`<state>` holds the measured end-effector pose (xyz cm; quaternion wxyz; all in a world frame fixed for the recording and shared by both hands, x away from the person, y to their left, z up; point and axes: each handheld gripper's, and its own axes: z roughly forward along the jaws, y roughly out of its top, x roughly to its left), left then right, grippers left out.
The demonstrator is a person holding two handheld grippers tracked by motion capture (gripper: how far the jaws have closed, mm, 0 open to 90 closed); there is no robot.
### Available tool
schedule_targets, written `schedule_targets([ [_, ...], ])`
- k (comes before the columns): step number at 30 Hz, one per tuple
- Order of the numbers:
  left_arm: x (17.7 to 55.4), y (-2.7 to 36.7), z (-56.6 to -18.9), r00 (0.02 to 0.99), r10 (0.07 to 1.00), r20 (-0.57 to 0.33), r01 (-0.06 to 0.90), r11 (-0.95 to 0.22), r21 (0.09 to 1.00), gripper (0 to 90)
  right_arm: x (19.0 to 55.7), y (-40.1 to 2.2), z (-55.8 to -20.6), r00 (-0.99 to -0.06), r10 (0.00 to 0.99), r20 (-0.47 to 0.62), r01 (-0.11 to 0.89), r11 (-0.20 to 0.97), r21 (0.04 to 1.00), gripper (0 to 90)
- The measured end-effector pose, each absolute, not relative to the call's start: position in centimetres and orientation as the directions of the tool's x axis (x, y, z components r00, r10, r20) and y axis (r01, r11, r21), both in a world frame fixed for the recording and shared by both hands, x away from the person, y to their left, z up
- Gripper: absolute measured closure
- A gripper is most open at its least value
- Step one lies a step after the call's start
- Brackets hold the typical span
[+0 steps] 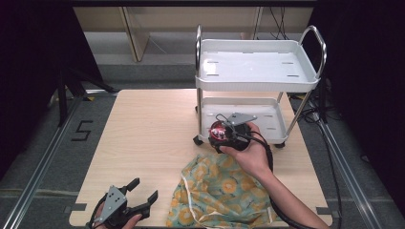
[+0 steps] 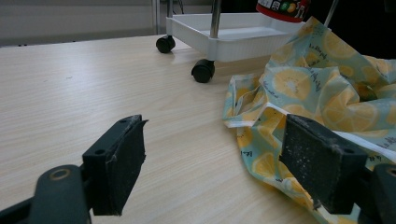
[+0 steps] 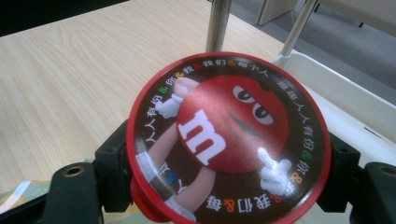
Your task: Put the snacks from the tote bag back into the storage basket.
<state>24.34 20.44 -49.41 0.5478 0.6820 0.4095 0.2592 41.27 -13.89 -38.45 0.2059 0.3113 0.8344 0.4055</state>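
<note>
My right gripper [image 1: 224, 136] is shut on a round red candy tin [image 3: 229, 140] with a red cartoon figure on its lid, both jaws pressed to its sides. In the high view the tin [image 1: 219, 132] hangs just in front of the lower shelf of a small white cart [image 1: 258, 78]. A yellow cloth bag printed with lemons [image 1: 222, 193] lies crumpled on the table below that hand. My left gripper [image 1: 143, 192] rests open at the table's near edge, left of the bag, and the bag [image 2: 322, 93] lies beside its right jaw.
The cart stands on black castors [image 2: 203, 71] at the far right of the light wooden table [image 1: 153, 138], with two shelves and chrome handles. The top tray [image 1: 255, 64] holds nothing. A black cable trails from the right gripper along the forearm.
</note>
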Motion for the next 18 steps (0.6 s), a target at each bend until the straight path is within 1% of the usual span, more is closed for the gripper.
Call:
schedule_targets([
  [1, 24.34, 20.43, -49.41, 0.53, 0.843, -0.096, 0.273, -0.063, 0.96, 21.1, 41.27, -13.81, -38.48, -0.712, 0.697, -0.087, 0.357, 0.466, 0.81, 26.4],
  [5, 24.34, 20.45, -49.41, 0.53, 0.843, -0.095, 0.274, -0.065, 0.96, 21.1, 41.53, -13.8, -38.36, -0.724, 0.682, -0.106, 0.336, 0.483, 0.809, 26.4],
  [7, 24.36, 20.45, -49.43, 0.532, 0.841, -0.095, 0.272, -0.063, 0.96, 21.1, 41.51, -13.75, -38.37, -0.713, 0.695, -0.099, 0.349, 0.473, 0.809, 26.4],
  [8, 24.35, 20.45, -49.42, 0.532, 0.841, -0.095, 0.272, -0.063, 0.96, 21.1, 41.44, -13.71, -38.34, -0.708, 0.702, -0.079, 0.37, 0.464, 0.805, 26.4],
  [11, 24.35, 20.45, -49.42, 0.531, 0.842, -0.097, 0.272, -0.061, 0.96, 21.1, 41.65, -13.72, -38.41, -0.718, 0.69, -0.09, 0.354, 0.474, 0.806, 26.4],
  [18, 24.36, 20.47, -49.43, 0.531, 0.842, -0.099, 0.274, -0.06, 0.96, 21.1, 41.94, -13.58, -38.37, -0.708, 0.7, -0.091, 0.356, 0.466, 0.81, 26.4],
])
